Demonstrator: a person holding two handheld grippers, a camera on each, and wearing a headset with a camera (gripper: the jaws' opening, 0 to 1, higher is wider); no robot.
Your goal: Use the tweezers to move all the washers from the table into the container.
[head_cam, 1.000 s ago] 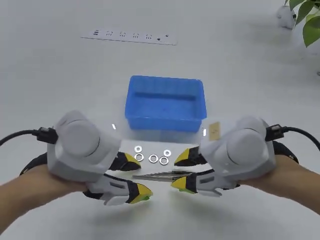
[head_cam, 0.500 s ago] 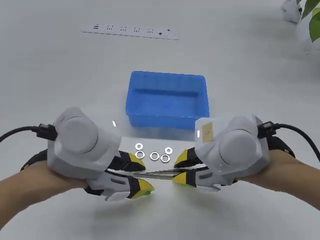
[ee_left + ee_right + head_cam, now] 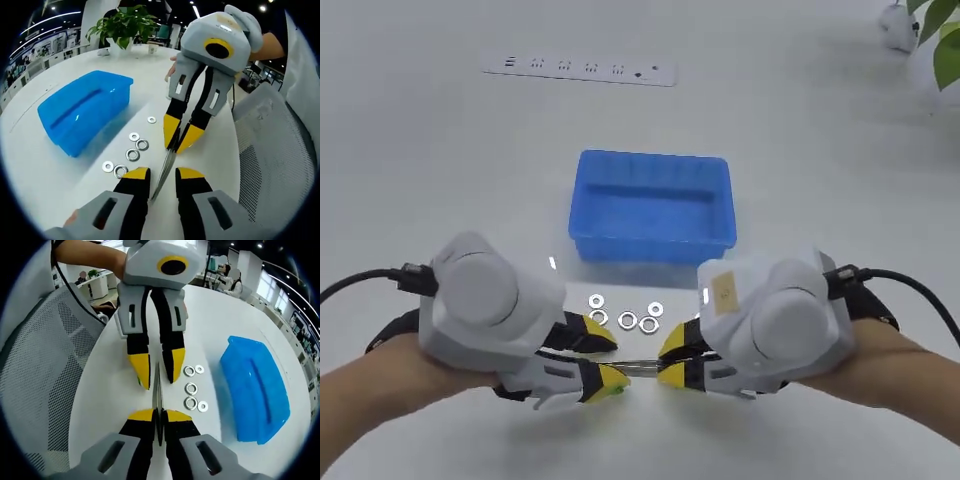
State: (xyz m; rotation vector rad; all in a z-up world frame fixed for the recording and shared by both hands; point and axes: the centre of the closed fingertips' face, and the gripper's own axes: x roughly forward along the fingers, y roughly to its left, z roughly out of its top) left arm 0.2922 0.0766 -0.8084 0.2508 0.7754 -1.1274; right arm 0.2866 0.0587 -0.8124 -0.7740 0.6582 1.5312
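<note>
Clenches the tweezers (image 3: 638, 368) in the right gripper (image 3: 668, 362); straddles their other end with released jaws of the left gripper (image 3: 610, 362), beside five washers (image 3: 626, 319) near the blue container (image 3: 650, 247)

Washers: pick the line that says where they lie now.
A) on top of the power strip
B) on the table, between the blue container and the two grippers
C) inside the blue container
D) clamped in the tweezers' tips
B: in the head view the washers lie flat on the table, just on the near side of the blue container and outside it.
</note>
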